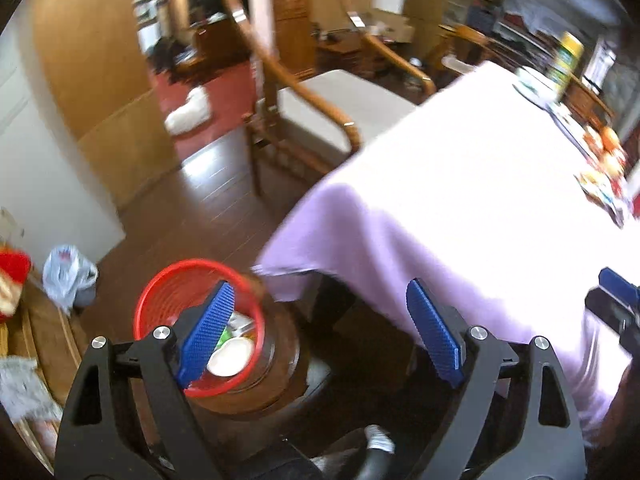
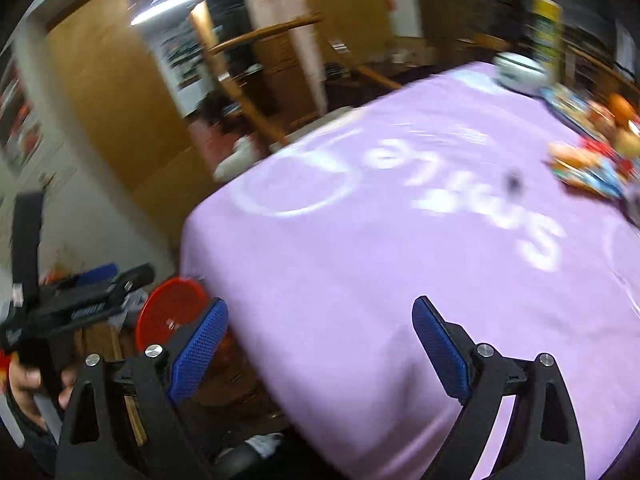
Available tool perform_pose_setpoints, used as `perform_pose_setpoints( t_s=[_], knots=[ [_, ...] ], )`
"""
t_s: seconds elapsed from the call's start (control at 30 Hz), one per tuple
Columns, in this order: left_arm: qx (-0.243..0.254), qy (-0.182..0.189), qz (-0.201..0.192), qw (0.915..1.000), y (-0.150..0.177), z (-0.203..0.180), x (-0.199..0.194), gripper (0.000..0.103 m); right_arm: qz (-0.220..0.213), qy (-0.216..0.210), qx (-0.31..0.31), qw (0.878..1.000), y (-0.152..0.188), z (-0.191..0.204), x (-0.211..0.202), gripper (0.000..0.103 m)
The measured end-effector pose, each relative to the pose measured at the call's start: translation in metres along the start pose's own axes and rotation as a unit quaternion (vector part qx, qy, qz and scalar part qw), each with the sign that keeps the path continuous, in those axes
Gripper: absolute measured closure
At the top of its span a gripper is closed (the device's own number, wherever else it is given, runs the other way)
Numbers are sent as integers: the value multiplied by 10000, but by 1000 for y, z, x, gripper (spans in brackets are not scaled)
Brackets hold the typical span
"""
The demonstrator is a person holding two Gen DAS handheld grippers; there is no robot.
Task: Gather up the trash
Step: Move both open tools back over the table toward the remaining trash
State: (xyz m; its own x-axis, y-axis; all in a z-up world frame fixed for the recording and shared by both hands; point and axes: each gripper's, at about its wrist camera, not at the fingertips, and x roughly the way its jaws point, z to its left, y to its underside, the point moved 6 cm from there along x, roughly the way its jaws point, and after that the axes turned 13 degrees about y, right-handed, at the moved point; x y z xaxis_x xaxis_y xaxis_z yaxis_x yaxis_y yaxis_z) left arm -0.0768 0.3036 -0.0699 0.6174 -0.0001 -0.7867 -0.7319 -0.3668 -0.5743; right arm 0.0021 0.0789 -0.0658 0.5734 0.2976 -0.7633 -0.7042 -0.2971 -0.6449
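Beside the counter (image 2: pixel 360 280), at seven o'clock, the red bin (image 1: pixel 168 300) already holds scraps. Both grippers, left (image 1: pixel 320 332) and right (image 2: pixel 320 352), have fingers spread and empty. Reach toward the wrappers (image 2: pixel 588 168) at two o'clock; approach low and pinch one edge.

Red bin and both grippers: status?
Left gripper open, empty. Right gripper open, empty. Red bin holds trash, beside purple-clothed table. Wrappers on far edge. Path clear.
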Motion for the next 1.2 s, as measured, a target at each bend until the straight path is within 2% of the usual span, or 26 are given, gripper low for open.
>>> perform_pose_setpoints(
  t_s=[0.13,0.3,0.5,0.73,0.83,1.0,1.2],
  knots=[
    [527,114,33,9985,-8,-55,6,17,-100,371,480,9981,-2,-59,-8,11],
    [1102,292,38,9935,-27,-120,17,16,-197,877,1102,9898,-14,-132,-15,11],
    [1830,556,20,9815,-57,-202,37,16,-437,1325,1594,9773,-21,-217,-32,11],
    [2509,878,64,9640,-75,-298,73,15,-396,1644,2502,9533,-6,-313,-33,11],
    [2746,895,172,9572,-78,-331,96,15,-267,1765,2742,9450,1,-340,-29,11],
    [2961,968,466,9491,-81,-371,136,15,-102,1799,2980,9374,11,-362,-17,11],
    [3299,904,351,9390,-101,-398,166,12,213,1527,3354,9294,26,-374,6,11]
  ],
)
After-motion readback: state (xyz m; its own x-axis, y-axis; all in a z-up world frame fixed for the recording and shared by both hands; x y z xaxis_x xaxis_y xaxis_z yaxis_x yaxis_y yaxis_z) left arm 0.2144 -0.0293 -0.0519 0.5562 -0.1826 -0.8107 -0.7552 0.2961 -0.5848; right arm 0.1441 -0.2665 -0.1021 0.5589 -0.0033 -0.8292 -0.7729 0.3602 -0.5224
